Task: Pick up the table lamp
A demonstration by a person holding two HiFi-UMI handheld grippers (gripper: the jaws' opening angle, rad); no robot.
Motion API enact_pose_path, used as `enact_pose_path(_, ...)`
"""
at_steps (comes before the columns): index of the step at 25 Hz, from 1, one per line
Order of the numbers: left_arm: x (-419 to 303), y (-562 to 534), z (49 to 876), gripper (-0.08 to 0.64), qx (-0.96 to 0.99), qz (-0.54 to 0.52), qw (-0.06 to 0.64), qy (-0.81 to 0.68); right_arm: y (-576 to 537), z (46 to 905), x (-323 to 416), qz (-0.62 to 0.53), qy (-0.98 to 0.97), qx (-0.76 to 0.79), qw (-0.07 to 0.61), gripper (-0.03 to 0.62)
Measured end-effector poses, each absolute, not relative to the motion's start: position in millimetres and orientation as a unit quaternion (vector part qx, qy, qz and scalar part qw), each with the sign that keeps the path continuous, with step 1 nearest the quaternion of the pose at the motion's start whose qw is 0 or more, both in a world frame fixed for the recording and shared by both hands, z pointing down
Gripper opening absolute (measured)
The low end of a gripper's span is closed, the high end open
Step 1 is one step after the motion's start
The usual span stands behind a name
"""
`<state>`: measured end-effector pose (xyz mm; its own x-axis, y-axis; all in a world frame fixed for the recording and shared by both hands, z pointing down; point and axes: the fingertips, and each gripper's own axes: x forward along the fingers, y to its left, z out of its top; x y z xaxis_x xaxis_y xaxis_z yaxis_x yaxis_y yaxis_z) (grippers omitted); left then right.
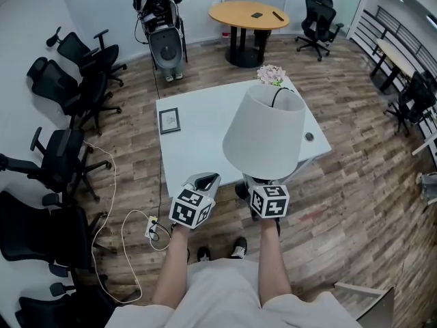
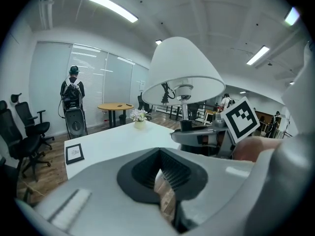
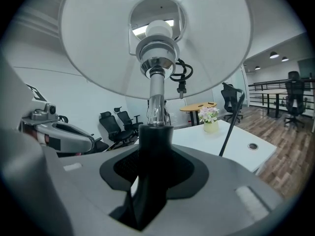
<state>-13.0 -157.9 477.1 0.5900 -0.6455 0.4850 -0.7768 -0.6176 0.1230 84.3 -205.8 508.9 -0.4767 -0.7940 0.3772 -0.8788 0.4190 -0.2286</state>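
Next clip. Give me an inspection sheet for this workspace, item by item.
Surface: white table, mostly bare.
Job's things: table lamp, white shade, upright at the table's near edge, held by its black stem.
Clutter: picture frame lying flat; flower pot at the far edge.
Grippers: right claw shut on the lamp's stem; left claw open, nothing in it, beside the right one.
Cables: the lamp's black cord hangs toward the table; power strip with white leads on the floor.
Surroundings: black office chairs, round wooden table, a person standing at the back.
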Motion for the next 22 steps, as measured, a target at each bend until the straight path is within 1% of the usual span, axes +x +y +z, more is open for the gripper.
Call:
enact_pose_path(6,-11.2,-152.8,473.7,0.000,0.878,0.207,0.155,-0.403,-204.5,503.0,83.1,0.186,-0.839,0.500,0.106,0.158)
enact_pose_path(13,-25.8,-154.8,469.8,0.000,0.868,0.206,0.156,-0.423,-207.4,493.4,88.5,0.171,-0.841,0.504,0.096,0.158)
enact_pose_path(22,2.7,-162.4,478.1,0.000,0.867,0.201,0.161,-0.426,-212.7,483.3,110.0,0.155,-0.853,0.494,0.071,0.158)
